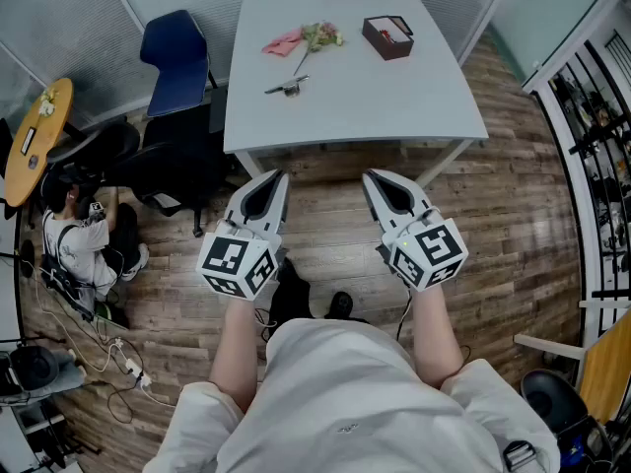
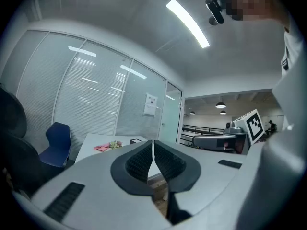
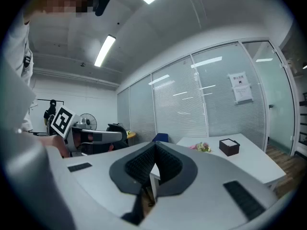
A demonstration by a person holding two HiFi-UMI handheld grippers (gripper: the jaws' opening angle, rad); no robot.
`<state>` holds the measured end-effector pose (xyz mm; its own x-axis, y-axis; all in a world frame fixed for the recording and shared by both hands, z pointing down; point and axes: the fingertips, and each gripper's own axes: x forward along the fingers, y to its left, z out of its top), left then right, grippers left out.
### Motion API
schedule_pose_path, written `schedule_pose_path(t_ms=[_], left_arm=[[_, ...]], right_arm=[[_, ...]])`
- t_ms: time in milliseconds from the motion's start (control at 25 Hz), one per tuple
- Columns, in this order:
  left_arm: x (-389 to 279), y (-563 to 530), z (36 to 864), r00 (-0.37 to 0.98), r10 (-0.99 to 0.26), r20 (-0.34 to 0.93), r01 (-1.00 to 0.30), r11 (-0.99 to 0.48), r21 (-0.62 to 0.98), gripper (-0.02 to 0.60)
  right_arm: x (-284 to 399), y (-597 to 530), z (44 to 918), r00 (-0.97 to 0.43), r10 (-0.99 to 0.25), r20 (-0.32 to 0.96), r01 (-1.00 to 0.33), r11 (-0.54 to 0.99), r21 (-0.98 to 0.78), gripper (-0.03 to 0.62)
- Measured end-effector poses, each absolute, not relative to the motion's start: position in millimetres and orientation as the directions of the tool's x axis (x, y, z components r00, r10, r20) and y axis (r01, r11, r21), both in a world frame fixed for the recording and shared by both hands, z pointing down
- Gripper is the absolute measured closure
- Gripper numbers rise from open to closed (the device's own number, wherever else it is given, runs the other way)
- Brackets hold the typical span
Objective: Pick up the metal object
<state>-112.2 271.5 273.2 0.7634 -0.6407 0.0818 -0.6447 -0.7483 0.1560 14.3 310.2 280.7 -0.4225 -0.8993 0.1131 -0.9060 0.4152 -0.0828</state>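
Note:
A small metal object (image 1: 287, 87) lies on the white table (image 1: 394, 97), left of its middle. Behind it lie a pink cloth (image 1: 284, 42) and a flower sprig (image 1: 318, 37). My left gripper (image 1: 275, 178) and right gripper (image 1: 373, 179) hover side by side over the wooden floor, short of the table's near edge. Both are shut with nothing between the jaws. In the left gripper view the left gripper (image 2: 153, 144) points at the table with the pink cloth (image 2: 101, 147). The right gripper (image 3: 154, 147) points past the table corner.
A dark box (image 1: 388, 36) sits at the table's back right. A blue chair (image 1: 178, 59) and a black office chair (image 1: 168, 170) stand left of the table. A person (image 1: 84, 244) crouches on the floor at the left among cables. A railing (image 1: 601, 136) runs along the right.

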Motion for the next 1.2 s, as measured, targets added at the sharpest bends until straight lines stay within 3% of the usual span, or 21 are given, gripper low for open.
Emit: schedule_pose_path(t_ms=[1200], left_arm=[[-87.3,302.5,280.0,0.718,-0.688,0.105,-0.696,-0.712,0.092,0.560]], right_arm=[[46.2,341.7,288.8,-0.406,-0.908,0.104,-0.914,0.403,-0.048,0.585]])
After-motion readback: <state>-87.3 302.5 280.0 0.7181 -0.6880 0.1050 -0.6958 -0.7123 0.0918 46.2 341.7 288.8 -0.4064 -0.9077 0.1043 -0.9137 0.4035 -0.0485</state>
